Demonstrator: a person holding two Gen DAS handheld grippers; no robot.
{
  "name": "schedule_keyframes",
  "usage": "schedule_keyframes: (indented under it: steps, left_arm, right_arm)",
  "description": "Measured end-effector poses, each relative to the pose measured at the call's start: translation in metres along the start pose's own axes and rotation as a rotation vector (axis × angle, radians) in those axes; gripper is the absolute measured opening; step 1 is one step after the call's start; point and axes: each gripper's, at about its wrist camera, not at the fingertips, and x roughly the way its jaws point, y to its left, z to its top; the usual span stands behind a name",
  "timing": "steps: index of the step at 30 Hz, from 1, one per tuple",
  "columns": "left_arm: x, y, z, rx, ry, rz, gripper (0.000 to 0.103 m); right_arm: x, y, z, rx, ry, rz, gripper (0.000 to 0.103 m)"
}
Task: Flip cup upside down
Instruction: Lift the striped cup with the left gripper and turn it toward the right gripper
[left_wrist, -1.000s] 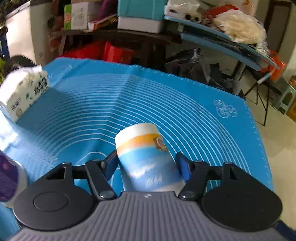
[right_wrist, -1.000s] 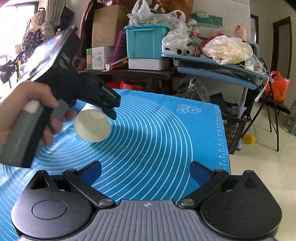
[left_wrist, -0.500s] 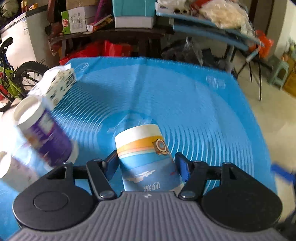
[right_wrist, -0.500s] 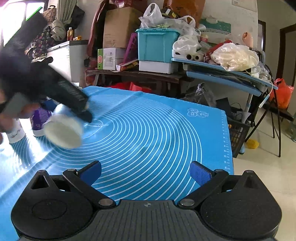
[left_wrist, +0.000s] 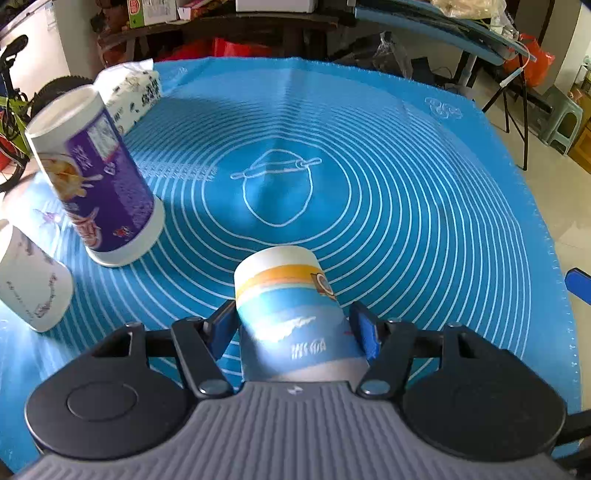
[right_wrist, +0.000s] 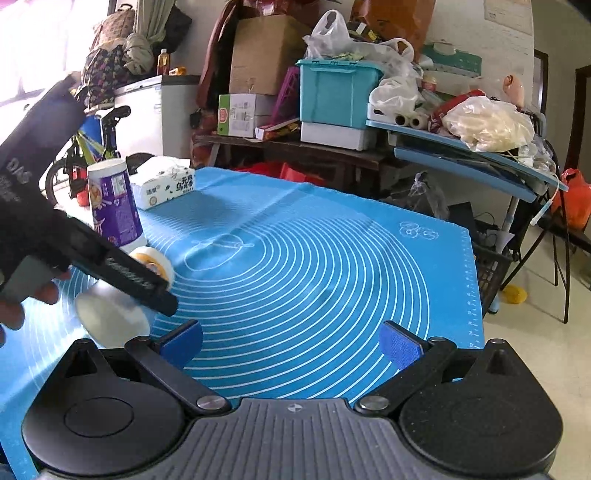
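A paper cup (left_wrist: 291, 314) with a blue and orange print is clamped between the fingers of my left gripper (left_wrist: 297, 325). It is held above the blue mat (left_wrist: 406, 177), tilted with its closed base pointing forward and away. In the right wrist view the same cup (right_wrist: 122, 299) shows at the left, its open mouth facing this camera, with the left gripper's black fingers (right_wrist: 136, 277) across it. My right gripper (right_wrist: 291, 345) is open and empty over the mat's near edge.
A tall purple cup (left_wrist: 96, 184) stands upside down on the mat's left side. A white cup (left_wrist: 29, 277) is at the far left. A tissue pack (left_wrist: 129, 92) lies at the back left. Cluttered shelves and a desk stand behind; the floor drops off at right.
My left gripper has swung left and down toward the mat with the cup, tilting it further over. The purple and white cups have come into its view. The right gripper stays open.
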Motion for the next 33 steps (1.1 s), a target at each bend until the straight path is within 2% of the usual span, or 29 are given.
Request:
schedule_keyframes:
  steps: [3, 10, 12, 17, 22, 33]
  left_arm:
    - [0.004, -0.002, -0.001, 0.000, -0.001, -0.019, 0.070]
    - [0.006, -0.007, -0.003, 0.039, -0.012, -0.010, 0.072]
    - [0.006, -0.006, -0.003, 0.030, -0.018, -0.003, 0.077]
    - [0.006, -0.005, -0.002, 0.019, -0.022, -0.012, 0.081]
    - [-0.006, -0.008, 0.000, 0.024, -0.075, 0.015, 0.093]
    - [-0.036, -0.005, 0.001, 0.041, -0.176, 0.065, 0.094]
  right_arm:
    - [0.004, 0.000, -0.001, 0.005, 0.008, 0.002, 0.103]
    - [0.011, 0.000, -0.003, 0.005, 0.018, 0.006, 0.103]
    - [0.011, 0.000, -0.004, 0.008, 0.018, 0.005, 0.103]
    - [0.012, -0.002, -0.005, 0.014, 0.020, 0.007, 0.103]
    - [0.012, -0.002, -0.004, 0.016, 0.020, 0.010, 0.103]
    - [0.010, -0.003, 0.000, 0.023, 0.017, 0.014, 0.103]
